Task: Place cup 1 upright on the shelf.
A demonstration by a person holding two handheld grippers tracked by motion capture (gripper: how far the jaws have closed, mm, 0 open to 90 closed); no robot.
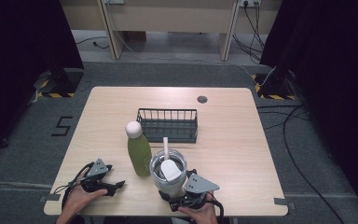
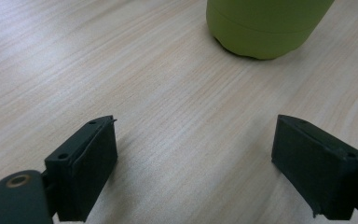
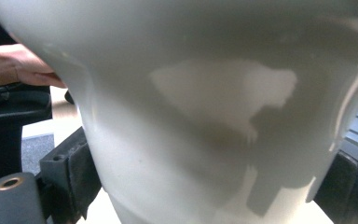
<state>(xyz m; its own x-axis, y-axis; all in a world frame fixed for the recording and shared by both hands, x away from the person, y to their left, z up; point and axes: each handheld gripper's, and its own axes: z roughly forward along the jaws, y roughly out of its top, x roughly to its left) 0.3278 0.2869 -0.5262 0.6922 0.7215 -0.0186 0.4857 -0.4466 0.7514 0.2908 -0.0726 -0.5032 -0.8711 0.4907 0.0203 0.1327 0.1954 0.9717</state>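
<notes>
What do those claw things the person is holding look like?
Each is a black handheld gripper: the left gripper and the right gripper. Both carry a grey three-cornered plate on top and trail a black cable. Up close, the jaws are chunky black blocks with small screw holes, and a brass-ringed hole sits beside one. The forearms are bare, no sleeves.

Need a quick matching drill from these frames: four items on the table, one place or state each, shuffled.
Items:
1. green bottle
2. wire basket
3. white tumbler
4. left gripper

Places or states:
A. between the right gripper's jaws
B. jaws wide apart over bare table
C. upright with a white cap, left of the tumbler
D. behind the bottle and tumbler, nothing visible inside

Pairs: 1-C, 2-D, 3-A, 4-B
</notes>
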